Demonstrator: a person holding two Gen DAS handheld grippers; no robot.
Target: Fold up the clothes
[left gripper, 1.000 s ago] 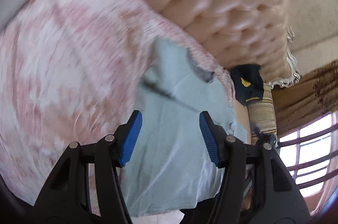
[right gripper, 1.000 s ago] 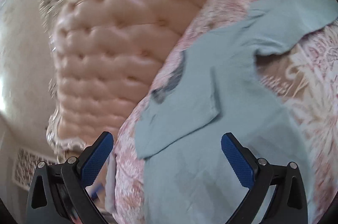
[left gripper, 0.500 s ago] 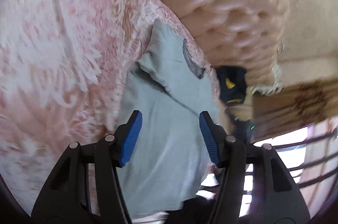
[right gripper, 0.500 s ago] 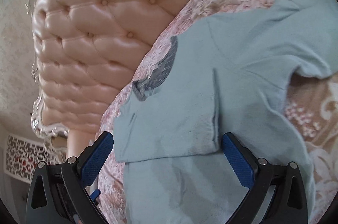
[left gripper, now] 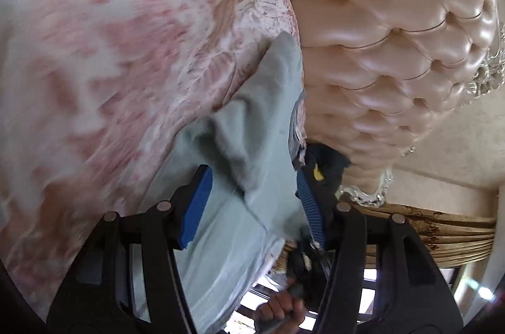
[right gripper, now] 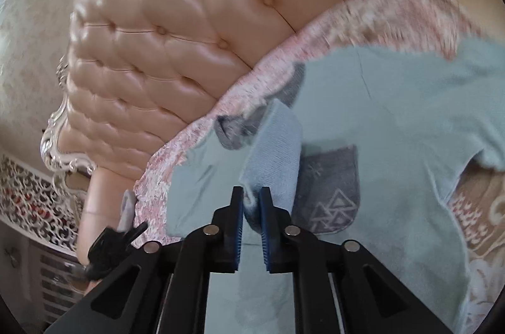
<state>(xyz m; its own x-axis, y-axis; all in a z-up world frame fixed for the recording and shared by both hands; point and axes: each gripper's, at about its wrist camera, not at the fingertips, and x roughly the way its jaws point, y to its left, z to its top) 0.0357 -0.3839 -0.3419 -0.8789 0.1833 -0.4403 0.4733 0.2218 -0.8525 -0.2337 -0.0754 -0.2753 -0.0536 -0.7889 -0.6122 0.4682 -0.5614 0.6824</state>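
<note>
Right wrist view: right claw [right gripper: 251,201], jaws just closing, pinches the pale-blue shirt [right gripper: 394,119] on the bed [right gripper: 363,15]; left claw [left gripper: 252,201] gapes half-wide around shirt fabric at 6 o'clock.

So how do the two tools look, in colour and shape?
Both look alike. The left tool and the right tool each have black, angular plastic arms with triangular cut-outs and round silver pivot pins. The fingers carry ribbed blue pads. No cables or markings show.

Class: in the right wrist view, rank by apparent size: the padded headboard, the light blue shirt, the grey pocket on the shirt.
1. Shirt and headboard: alike; the shirt lies nearer, so unranked.
2. Pocket: smallest.
</note>
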